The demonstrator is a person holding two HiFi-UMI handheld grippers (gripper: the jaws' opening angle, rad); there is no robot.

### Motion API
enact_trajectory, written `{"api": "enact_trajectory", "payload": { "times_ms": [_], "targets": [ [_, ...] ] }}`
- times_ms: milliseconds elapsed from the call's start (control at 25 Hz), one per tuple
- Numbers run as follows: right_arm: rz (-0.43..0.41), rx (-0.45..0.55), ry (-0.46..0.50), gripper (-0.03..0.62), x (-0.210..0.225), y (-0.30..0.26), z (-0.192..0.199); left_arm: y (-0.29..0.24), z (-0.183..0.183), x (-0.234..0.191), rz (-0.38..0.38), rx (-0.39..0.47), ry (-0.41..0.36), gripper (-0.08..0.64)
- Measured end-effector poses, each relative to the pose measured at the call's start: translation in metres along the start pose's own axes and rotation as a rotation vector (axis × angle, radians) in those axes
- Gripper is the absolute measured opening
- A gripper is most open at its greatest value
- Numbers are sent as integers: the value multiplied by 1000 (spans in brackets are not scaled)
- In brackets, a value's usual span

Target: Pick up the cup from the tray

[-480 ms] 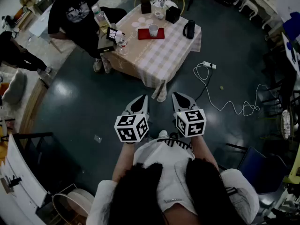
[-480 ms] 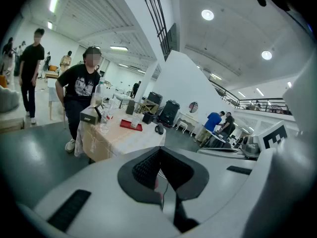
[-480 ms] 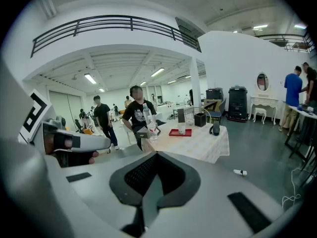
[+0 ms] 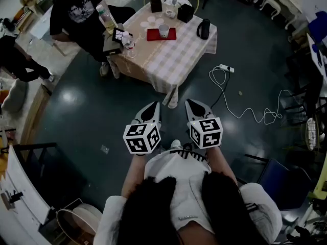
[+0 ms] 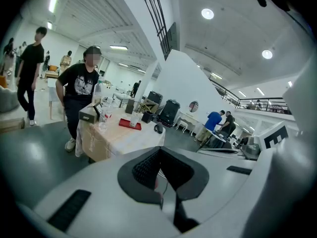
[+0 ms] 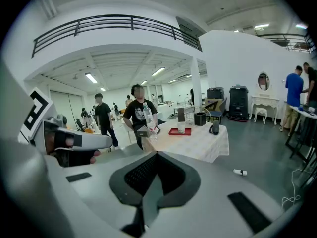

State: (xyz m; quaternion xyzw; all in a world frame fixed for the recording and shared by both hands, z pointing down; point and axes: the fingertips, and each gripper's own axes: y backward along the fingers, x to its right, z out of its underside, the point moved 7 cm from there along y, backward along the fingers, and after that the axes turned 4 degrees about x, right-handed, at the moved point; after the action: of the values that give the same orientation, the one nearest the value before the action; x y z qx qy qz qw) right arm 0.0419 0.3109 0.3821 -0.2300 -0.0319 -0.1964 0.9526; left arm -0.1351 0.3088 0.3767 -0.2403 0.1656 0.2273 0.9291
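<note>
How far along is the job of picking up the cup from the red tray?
Done: nothing yet. The pale round cup stands on the flat red tray on the checked-cloth table, well ahead across the dark floor. In hand: the left gripper and right gripper point toward the table, both shut and empty. Left: walk up, open a gripper, close it on the cup and lift.

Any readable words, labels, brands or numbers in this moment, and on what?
No text reads clearly in any view.
Marker cubes: black-and-white square patterns, no letters.
Shirt print on the person by the table: too blurred to read.
Bottle label: too small to read.
</note>
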Motion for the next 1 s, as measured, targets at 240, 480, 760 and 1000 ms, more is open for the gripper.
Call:
{"api": "enact_trajectory", "payload": {
  "times_ms": [240,480,760,1000],
  "targets": [
    [-28,43,-50,11,17,5,-2,-4,3,10,-15,-2,6,6],
    [-117,52,-14,145,26,7,-3,-10,10,20,-39,-7,9,6],
    [-144,79,-3,234,41,5,-3,-17,18,30,-68,-18,-21,6],
    [-152,99,-2,262,47,-8,-8,-29,6,20,-94,9,-48,6]
  ]
}}
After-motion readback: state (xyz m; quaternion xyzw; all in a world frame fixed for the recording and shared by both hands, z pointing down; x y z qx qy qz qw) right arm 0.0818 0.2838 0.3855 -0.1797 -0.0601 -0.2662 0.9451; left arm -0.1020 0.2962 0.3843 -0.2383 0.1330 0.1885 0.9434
